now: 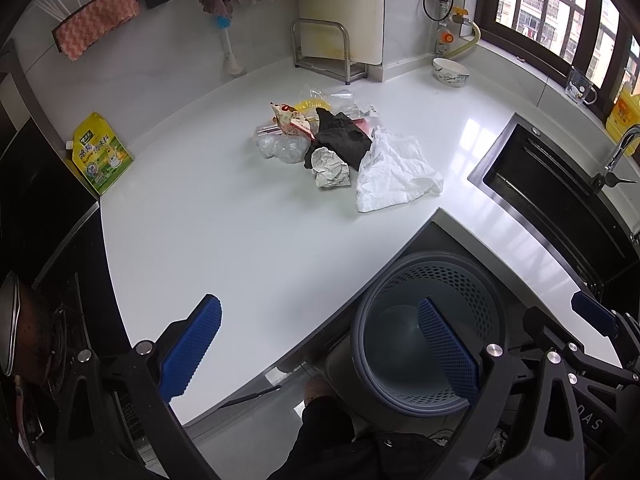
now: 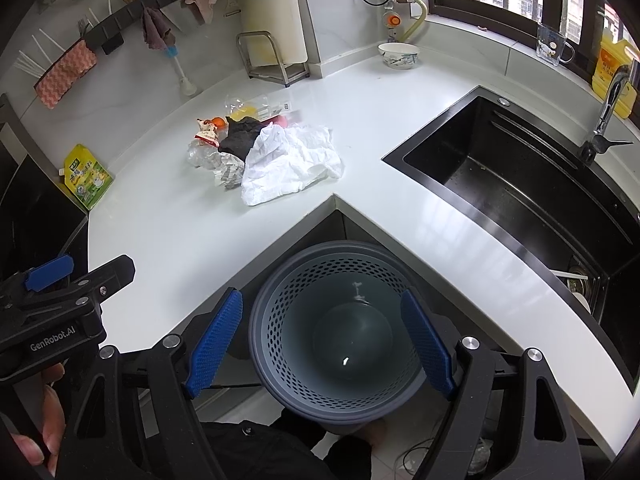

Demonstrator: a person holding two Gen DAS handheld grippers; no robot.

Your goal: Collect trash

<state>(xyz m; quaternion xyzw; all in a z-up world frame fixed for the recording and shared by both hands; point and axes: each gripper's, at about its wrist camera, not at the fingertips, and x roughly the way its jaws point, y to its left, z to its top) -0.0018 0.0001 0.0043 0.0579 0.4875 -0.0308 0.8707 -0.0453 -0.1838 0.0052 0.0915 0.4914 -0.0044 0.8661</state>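
A pile of trash (image 1: 336,140) lies mid-counter: a crumpled white paper sheet (image 1: 394,168), a black crumpled wrapper (image 1: 340,138), a paper ball (image 1: 330,168), clear plastic (image 1: 280,148) and a red-and-white wrapper (image 1: 292,120). The right wrist view shows the same pile (image 2: 240,140) with the white sheet (image 2: 288,164) nearest. A grey perforated bin (image 2: 332,250) stands on the floor in the counter's inner corner. My right gripper (image 2: 322,344) hangs open above the bin's mouth. Open too, my left gripper (image 1: 320,346) is over the counter's front edge, left of the bin (image 1: 432,264). Neither holds anything.
A black sink (image 2: 520,184) with a faucet (image 2: 608,112) lies to the right. At the back stand a bowl (image 2: 398,55), a metal rack (image 2: 272,60), a glass mug (image 2: 554,46) and an oil bottle (image 2: 612,68). A yellow pouch (image 2: 86,178) and a stove (image 1: 40,208) are at the left.
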